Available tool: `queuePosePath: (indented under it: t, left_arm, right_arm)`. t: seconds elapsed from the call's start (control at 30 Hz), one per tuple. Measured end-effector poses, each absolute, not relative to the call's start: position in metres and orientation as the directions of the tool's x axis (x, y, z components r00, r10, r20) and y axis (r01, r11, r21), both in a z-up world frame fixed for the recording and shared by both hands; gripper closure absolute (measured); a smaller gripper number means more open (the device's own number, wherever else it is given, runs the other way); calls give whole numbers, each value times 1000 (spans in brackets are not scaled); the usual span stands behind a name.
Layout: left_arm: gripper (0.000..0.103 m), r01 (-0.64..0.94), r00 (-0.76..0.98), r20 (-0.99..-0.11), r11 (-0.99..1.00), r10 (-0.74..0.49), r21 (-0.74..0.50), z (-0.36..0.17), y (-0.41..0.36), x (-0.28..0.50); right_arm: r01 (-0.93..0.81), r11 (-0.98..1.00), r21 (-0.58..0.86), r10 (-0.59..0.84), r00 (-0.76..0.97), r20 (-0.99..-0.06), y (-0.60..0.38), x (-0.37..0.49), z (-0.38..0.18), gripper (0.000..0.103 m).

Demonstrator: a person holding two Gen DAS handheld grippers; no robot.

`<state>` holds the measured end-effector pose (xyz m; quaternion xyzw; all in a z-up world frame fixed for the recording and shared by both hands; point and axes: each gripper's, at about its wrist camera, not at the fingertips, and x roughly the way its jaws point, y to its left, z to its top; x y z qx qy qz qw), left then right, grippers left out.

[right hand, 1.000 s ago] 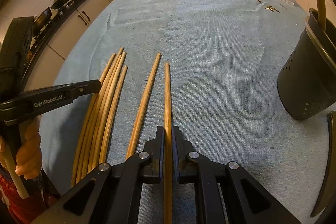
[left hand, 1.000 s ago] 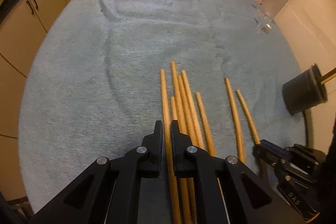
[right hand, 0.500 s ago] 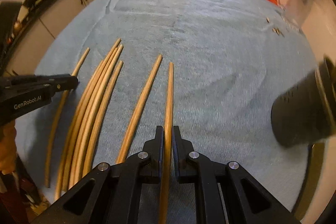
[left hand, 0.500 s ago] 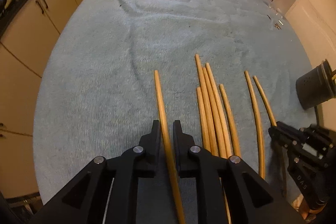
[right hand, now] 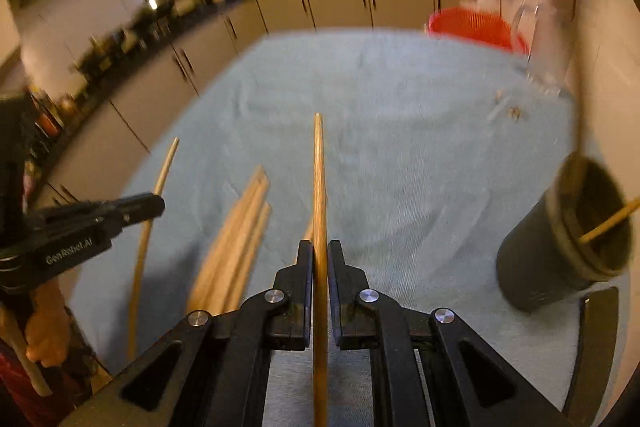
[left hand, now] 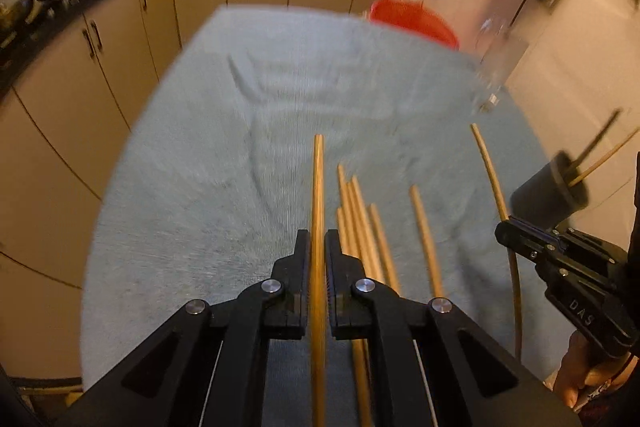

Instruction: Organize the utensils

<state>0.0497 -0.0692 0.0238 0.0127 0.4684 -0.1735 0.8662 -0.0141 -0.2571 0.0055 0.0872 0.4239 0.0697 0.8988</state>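
Left gripper (left hand: 317, 251) and right gripper (right hand: 320, 251) each clamp one wooden chopstick (left hand: 318, 187); recommend tip-down entry into the dark holder (right hand: 560, 251), one at a time

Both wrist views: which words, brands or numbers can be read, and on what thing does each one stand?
"GenRobot.AI": on the side of the left tool, seen in the right wrist view.
"DAS": on the body of the right tool, seen in the left wrist view; possibly part of a longer marking.
No other text is readable; the background is blurred.
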Motion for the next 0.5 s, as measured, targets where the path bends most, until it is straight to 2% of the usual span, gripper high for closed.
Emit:
queuePosePath:
  t: [0.17, 0.33, 0.5]
  left_arm:
    - [96, 321, 613, -724, 937, -316, -137, 64, -62, 19]
    - [96, 344, 649, -680, 929, -342, -138, 86, -62, -5]
    - [96, 365, 662, -657, 921, -361, -139, 101, -65, -19]
  right_arm:
    - [-80, 972, 222, 205, 755, -623, -263, -54, 35, 95]
    - [-111, 952, 287, 247, 830, -499, -268, -93, 45, 95]
    - [-112, 950, 292, 239, 863, -446, -266, -115, 50, 95]
